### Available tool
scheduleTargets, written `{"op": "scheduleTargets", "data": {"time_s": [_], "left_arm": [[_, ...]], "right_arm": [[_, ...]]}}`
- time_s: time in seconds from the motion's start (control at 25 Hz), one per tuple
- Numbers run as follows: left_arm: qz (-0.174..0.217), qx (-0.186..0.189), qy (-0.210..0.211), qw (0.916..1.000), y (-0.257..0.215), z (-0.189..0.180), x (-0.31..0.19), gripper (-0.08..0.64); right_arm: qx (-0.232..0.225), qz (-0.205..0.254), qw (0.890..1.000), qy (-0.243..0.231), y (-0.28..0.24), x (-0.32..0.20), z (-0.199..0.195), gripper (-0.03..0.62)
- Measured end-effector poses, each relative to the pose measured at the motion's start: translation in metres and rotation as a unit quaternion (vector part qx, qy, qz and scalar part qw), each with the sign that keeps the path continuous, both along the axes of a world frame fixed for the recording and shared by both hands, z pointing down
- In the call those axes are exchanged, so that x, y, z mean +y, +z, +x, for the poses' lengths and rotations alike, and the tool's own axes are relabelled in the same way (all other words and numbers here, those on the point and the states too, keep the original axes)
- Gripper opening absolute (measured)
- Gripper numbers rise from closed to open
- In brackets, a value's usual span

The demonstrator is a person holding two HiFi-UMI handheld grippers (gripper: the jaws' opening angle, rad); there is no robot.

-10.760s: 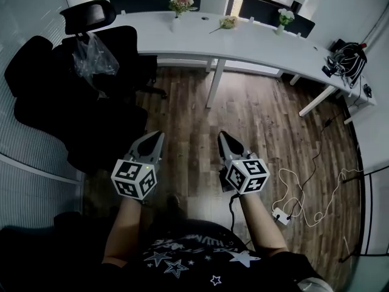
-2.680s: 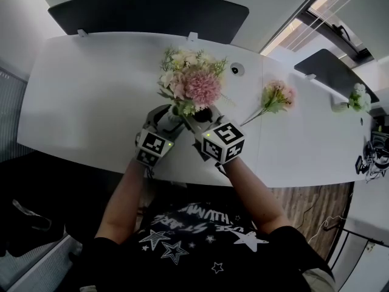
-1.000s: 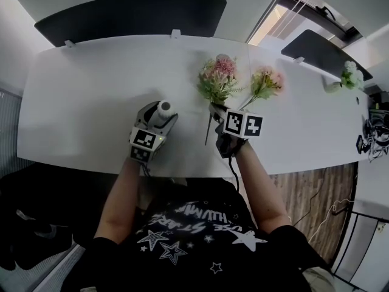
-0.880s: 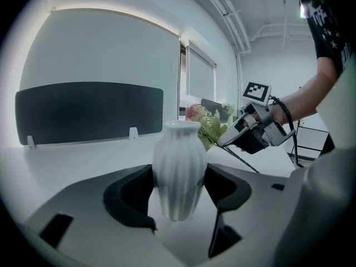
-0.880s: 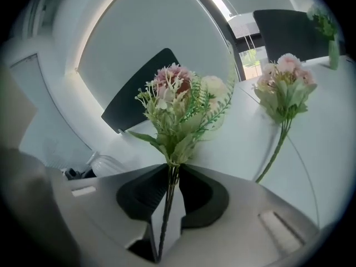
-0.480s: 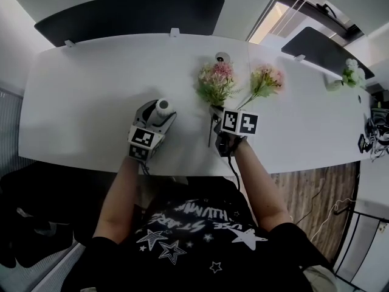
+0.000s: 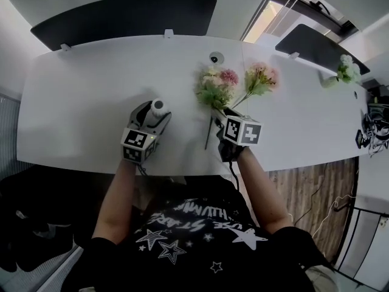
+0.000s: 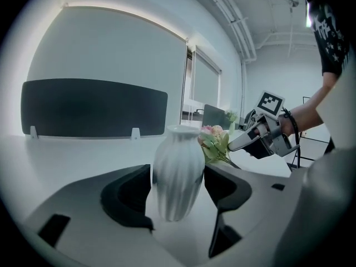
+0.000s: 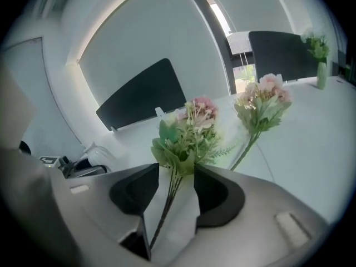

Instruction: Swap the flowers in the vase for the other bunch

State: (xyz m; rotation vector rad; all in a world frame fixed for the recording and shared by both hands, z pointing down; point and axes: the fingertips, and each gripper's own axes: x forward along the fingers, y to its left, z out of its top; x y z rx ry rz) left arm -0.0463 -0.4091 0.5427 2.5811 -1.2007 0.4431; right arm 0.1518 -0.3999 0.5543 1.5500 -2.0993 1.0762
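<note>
My left gripper (image 7: 152, 111) is shut on the white ribbed vase (image 7: 158, 106), which stands upright and empty on the white table (image 7: 85, 90); both pads touch its sides (image 8: 178, 171). The mixed pink-and-green bunch (image 7: 216, 87) lies on the table to the right of the vase. My right gripper (image 7: 220, 113) has just been opening, and the bunch's stems (image 9: 166, 204) lie loose between its jaws, untouched by the pads. The other bunch (image 7: 260, 78), pink with one long stem, lies just to the right (image 9: 261, 107).
A dark screen (image 7: 121, 17) runs along the table's far edge, with a round cable grommet (image 7: 214, 58) in front of it. A small vase of flowers (image 7: 343, 72) stands at the far right. The table's near edge (image 7: 182, 169) is close behind both grippers.
The right gripper's jaws have spread apart and let go of the mixed bunch's stems; the bunch now rests on the table. The left gripper and vase have kept still.
</note>
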Motion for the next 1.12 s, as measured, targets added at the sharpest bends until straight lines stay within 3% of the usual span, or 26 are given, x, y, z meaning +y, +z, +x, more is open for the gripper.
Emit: {"op": "scheduleTargets", "data": {"time_s": [0.16,0.36,0.44,0.48,0.52,0.56,0.64,0.84,1.12], "left_arm": [[0.012,0.007,-0.016,0.9998,-0.006,-0.011,0.01,0.293],[0.015,0.052,-0.099,0.9936,-0.031,-0.043,0.026,0.293],[0.026,0.067,-0.113,0.991,-0.045,-0.052,0.031,0.291],[0.038,0.072,-0.117,0.9898,-0.053,-0.056,0.033,0.246],[0.052,0.073,-0.121,0.9885,-0.061,-0.06,0.034,0.11],[0.067,0.074,-0.124,0.9873,-0.068,-0.063,0.034,0.03],[0.088,0.081,-0.122,0.9853,-0.082,-0.062,0.035,0.008],[0.101,0.062,-0.096,0.9883,-0.095,-0.05,0.033,0.006],[0.084,0.041,-0.107,0.9899,-0.074,-0.049,0.028,0.008]], "right_arm": [[0.005,0.057,0.998,0.013,-0.03,0.003,0.017,0.173],[0.0,0.114,0.992,0.049,-0.055,0.002,0.039,0.162],[0.01,0.122,0.99,0.063,-0.057,0.003,0.046,0.055],[0.011,0.127,0.989,0.074,-0.058,0.003,0.05,0.006],[0.008,0.131,0.988,0.085,-0.058,0.004,0.054,0.003],[0.002,0.131,0.987,0.095,-0.057,0.004,0.058,0.003],[-0.008,0.123,0.986,0.115,-0.052,0.005,0.067,0.002],[-0.006,0.094,0.98,0.174,-0.033,0.004,0.104,0.002],[0.001,0.049,0.981,0.185,-0.012,-0.014,0.132,0.005]]}}
